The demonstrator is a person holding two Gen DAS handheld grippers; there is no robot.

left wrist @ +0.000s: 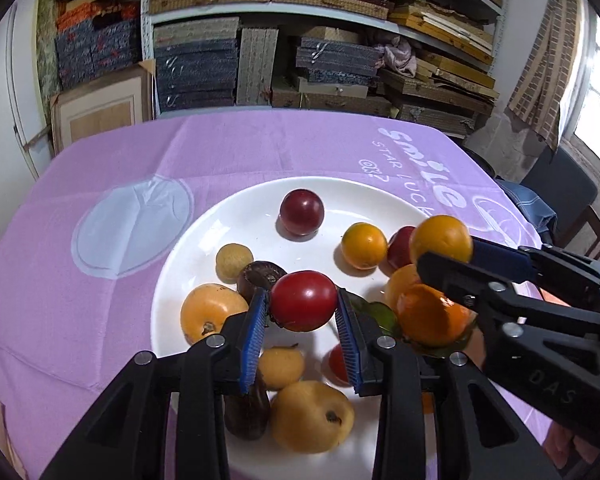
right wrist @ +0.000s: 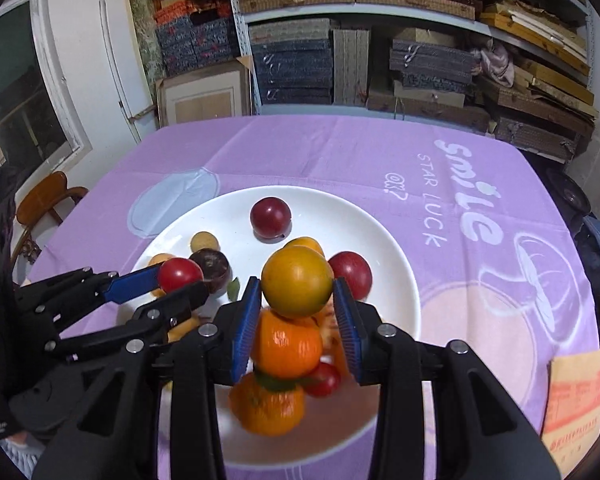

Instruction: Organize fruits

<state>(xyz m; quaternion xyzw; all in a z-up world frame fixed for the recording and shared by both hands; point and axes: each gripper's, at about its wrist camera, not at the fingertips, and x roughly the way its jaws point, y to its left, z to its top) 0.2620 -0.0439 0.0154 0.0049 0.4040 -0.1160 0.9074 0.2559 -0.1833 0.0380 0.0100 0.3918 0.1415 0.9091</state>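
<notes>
Fruits heaped on white plate (left wrist: 236, 216), plate on purple tablecloth (left wrist: 140, 168). Oranges (right wrist: 288, 346) stacked near front rim, dark plum (left wrist: 302, 212) alone toward far side. Left gripper (left wrist: 303, 322) clamps red tomato (left wrist: 303, 301) above plate; right gripper (right wrist: 297, 314) clamps yellow-orange fruit (right wrist: 297, 282) over oranges.

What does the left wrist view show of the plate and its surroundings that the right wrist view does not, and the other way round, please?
Only the left wrist view shows the large yellow fruit at the plate's near edge and the dark fruit beside it. Only the right wrist view shows the orange paper packet on the tablecloth and the wooden chair. Both show the white plate, the left gripper shut on a red tomato, the right gripper shut on a yellow-orange fruit, and the dark red plum at the far side.
</notes>
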